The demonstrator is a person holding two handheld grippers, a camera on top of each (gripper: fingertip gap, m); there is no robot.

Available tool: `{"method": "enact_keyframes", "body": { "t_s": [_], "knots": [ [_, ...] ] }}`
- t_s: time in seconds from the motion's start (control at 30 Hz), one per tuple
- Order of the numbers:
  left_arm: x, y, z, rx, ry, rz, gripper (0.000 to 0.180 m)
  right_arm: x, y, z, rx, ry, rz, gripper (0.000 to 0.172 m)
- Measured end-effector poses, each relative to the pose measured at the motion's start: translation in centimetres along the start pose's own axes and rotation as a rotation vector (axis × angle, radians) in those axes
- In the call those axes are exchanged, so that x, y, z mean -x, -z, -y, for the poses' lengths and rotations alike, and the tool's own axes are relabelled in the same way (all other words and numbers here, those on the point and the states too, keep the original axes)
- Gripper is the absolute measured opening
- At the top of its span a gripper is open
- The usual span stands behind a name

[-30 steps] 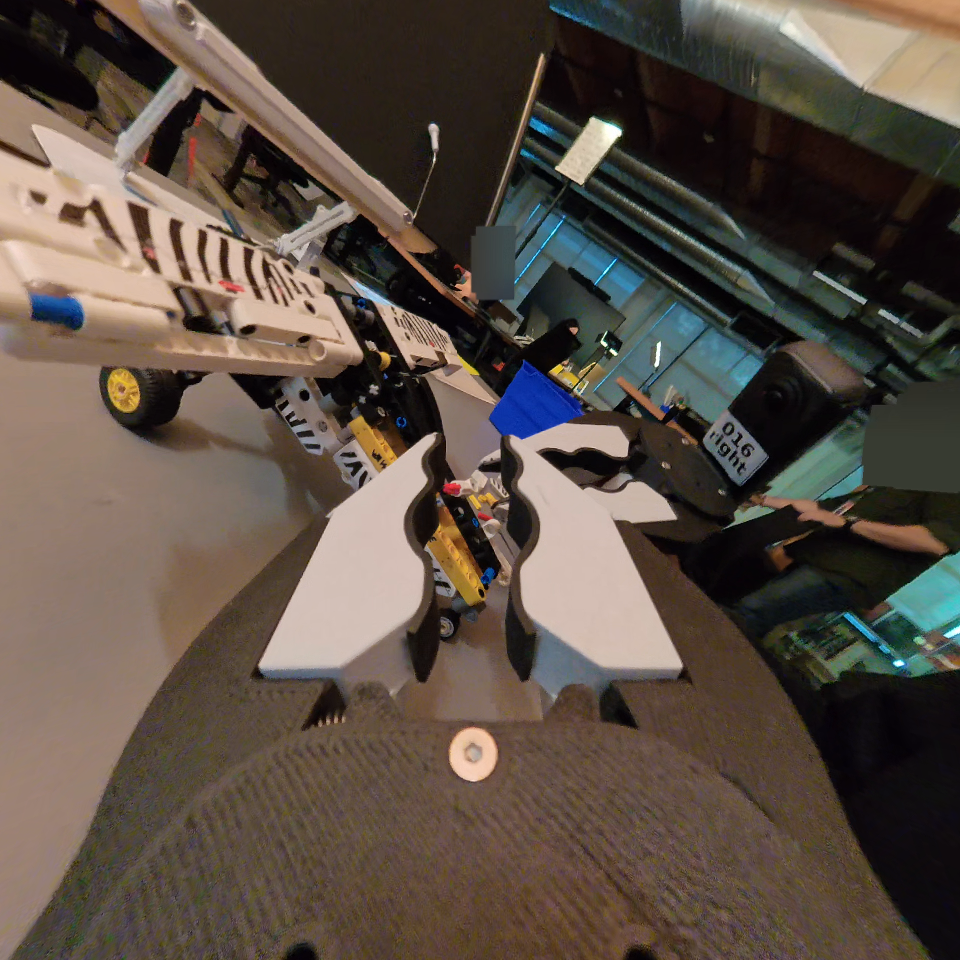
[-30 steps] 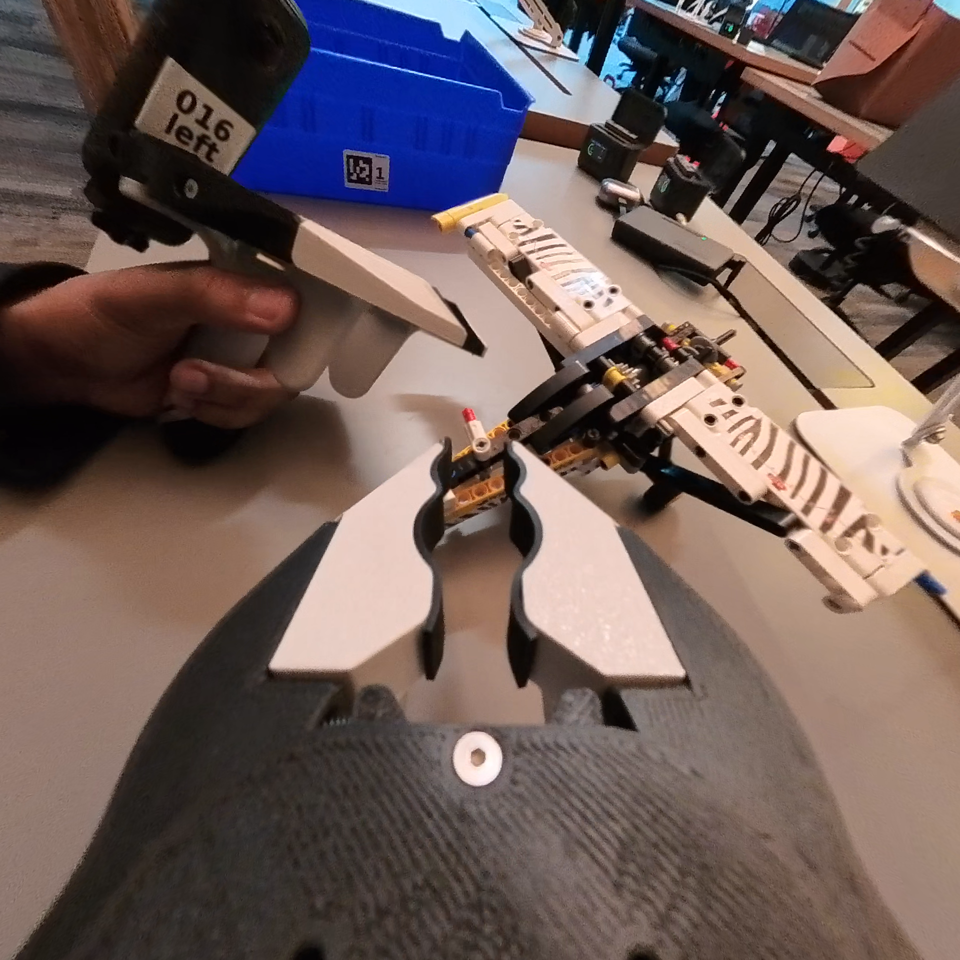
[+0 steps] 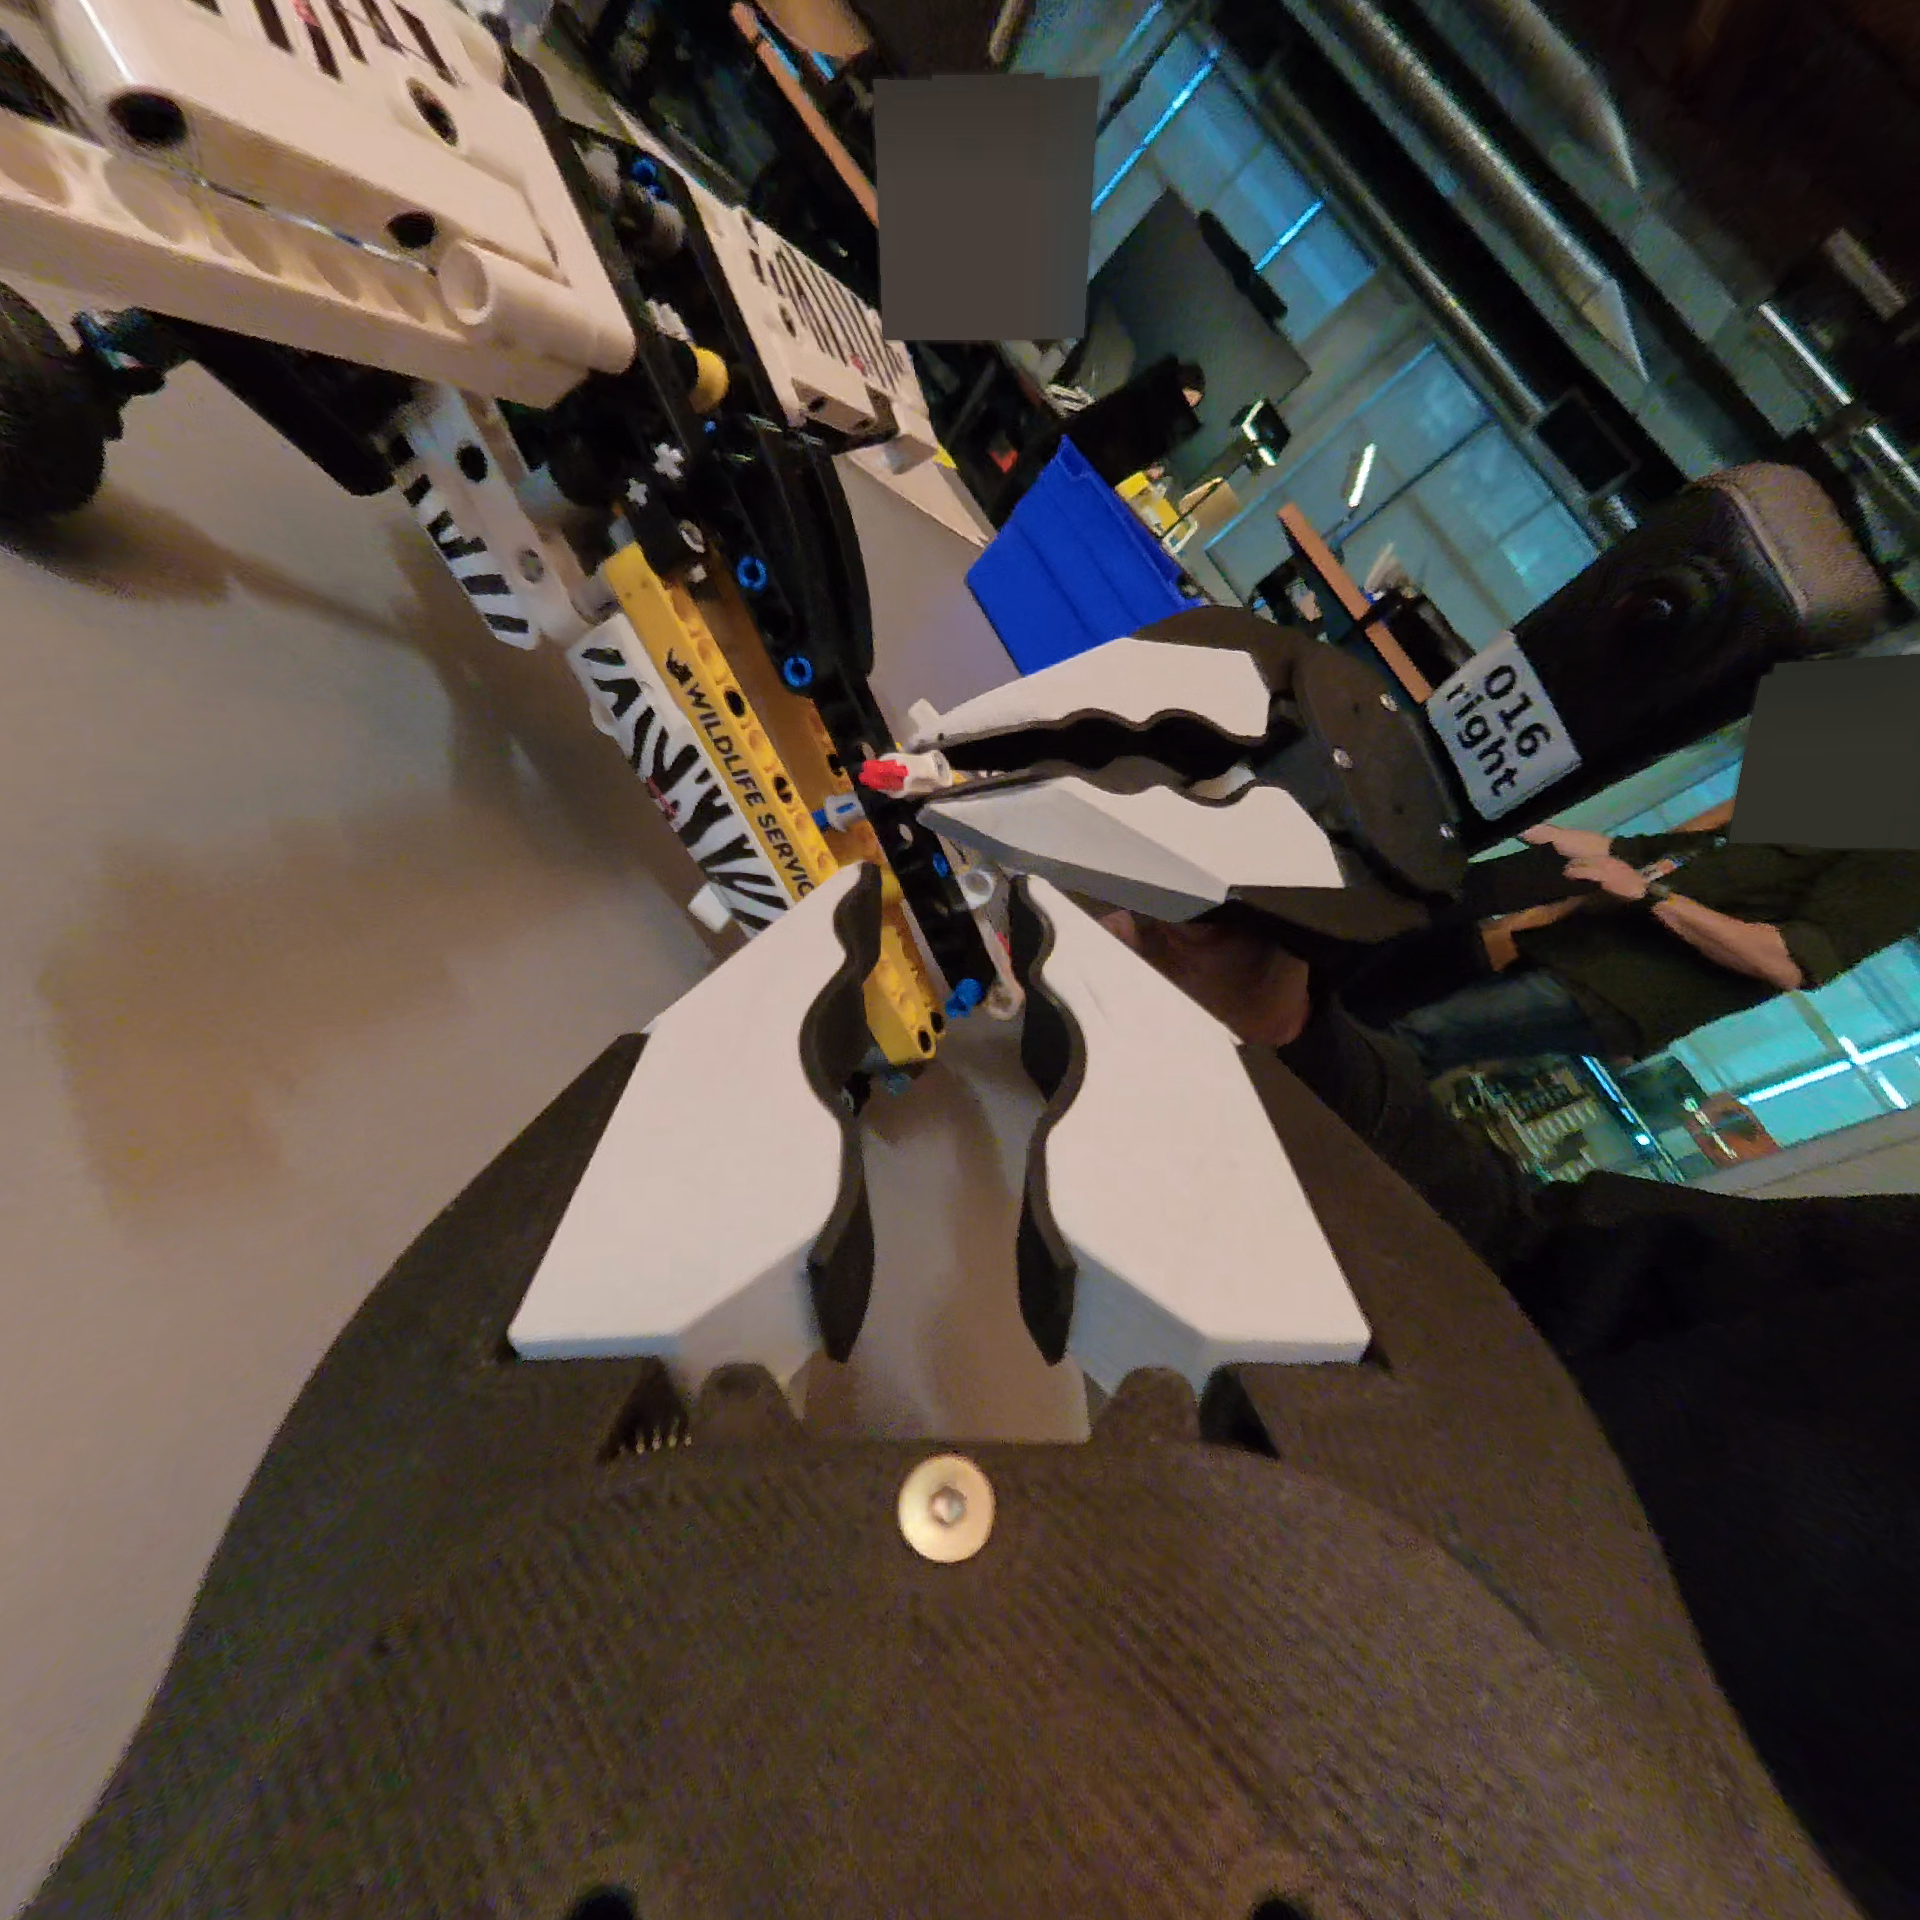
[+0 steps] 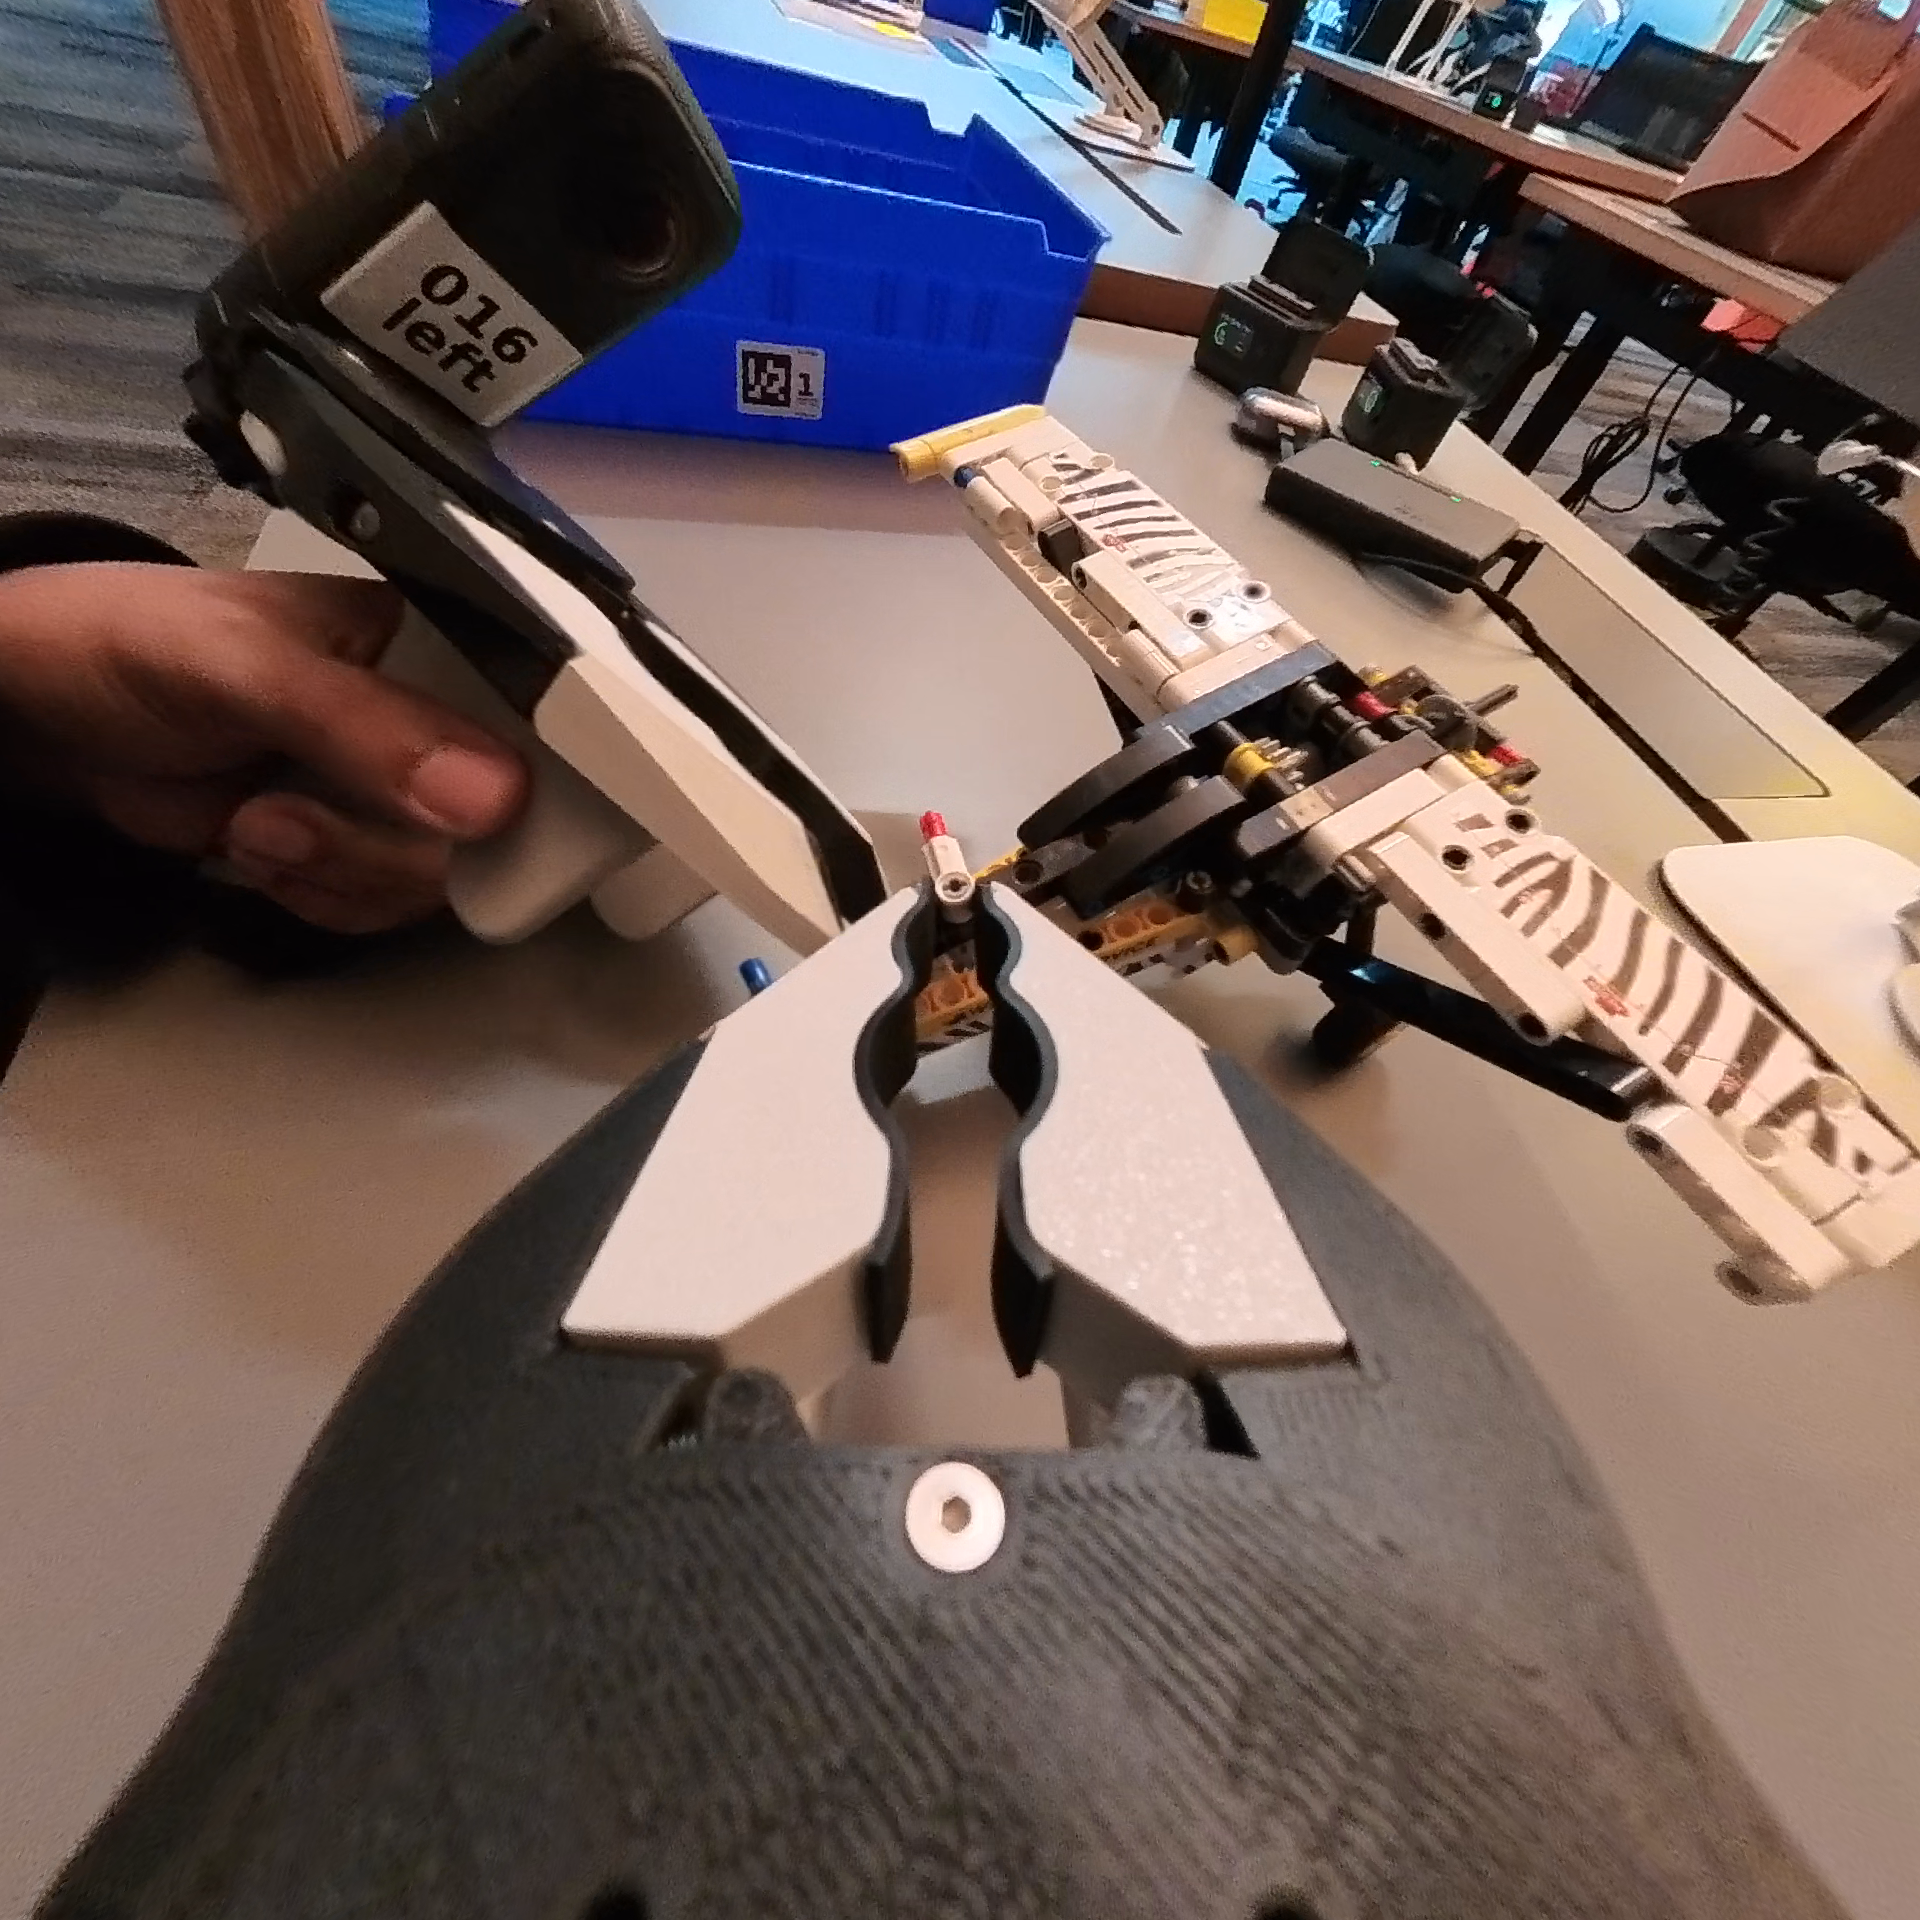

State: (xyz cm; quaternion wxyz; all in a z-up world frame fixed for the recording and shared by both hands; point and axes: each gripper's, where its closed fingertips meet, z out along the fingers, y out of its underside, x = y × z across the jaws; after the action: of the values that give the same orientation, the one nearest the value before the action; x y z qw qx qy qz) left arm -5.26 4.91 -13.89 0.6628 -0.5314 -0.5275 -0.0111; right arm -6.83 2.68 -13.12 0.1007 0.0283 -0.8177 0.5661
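Note:
A toy brick model [image 4: 1455, 883] with white zebra-striped panels, black parts and a yellow beam [image 3: 727, 707] stands on the grey table [image 4: 312, 1143]. My left gripper [image 3: 940, 904] is shut on the model's near end, with the yellow and black beams between its pads. It also shows in the right wrist view, where its fingers [image 4: 675, 748] come down from the left in a person's hand [image 4: 260, 727]. My right gripper [image 4: 954, 904] is shut on a small white connector with a red pin tip [image 4: 948, 862] that sticks up from the model. The right gripper also shows in the left wrist view [image 3: 920, 774], pinching that same piece.
A blue bin [image 4: 883, 260] stands at the back of the table. Black devices [image 4: 1278, 322] and a black power brick [image 4: 1392, 514] lie behind the model. A white round base [image 4: 1787, 914] sits at the right edge. A seated person [image 3: 1662, 914] is beyond the table.
My right gripper closed on the white connector with the red tip. My left gripper moved in along the model, so the yellow and black beams sit deeper between its pads.

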Motion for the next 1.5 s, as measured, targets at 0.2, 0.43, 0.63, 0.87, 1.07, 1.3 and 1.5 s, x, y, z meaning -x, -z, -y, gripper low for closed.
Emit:
{"method": "enact_keyframes", "body": {
  "t_s": [0.2, 0.43, 0.63, 0.87, 1.07, 1.3, 1.5],
  "knots": [
    [0.1, 0.1, 0.0, 0.018, 0.071, -0.025, 0.012, 0.3, 0.1, 0.2, -0.015, -0.007, 0.019, 0.005],
    [0.0, 0.4, 0.1, 0.012, 0.092, -0.050, 0.009, 0.6, 0.0, 0.2, -0.023, 0.042, 0.014, 0.004],
    [0.3, 0.5, -0.2, 0.036, 0.119, -0.049, 0.010, 0.6, -0.1, 0.1, -0.014, 0.133, -0.021, 0.005],
    [0.4, 0.4, -0.3, 0.039, 0.114, -0.038, 0.009, 0.5, 0.0, 0.6, -0.060, 0.132, -0.013, 0.012],
    [0.4, 0.4, -0.3, 0.039, 0.108, -0.033, 0.009, 0.6, -0.3, 0.1, -0.044, 0.095, 0.031, 0.006],
    [0.4, 0.3, -0.5, 0.044, 0.098, -0.034, 0.008, 0.8, -0.2, -0.1, -0.037, 0.042, 0.102, 0.006],
    [-0.1, 0.2, -0.7, 0.058, 0.065, -0.046, 0.008, 1.0, 0.2, 0.0, -0.006, -0.004, 0.125, 0.005]
  ]
}}
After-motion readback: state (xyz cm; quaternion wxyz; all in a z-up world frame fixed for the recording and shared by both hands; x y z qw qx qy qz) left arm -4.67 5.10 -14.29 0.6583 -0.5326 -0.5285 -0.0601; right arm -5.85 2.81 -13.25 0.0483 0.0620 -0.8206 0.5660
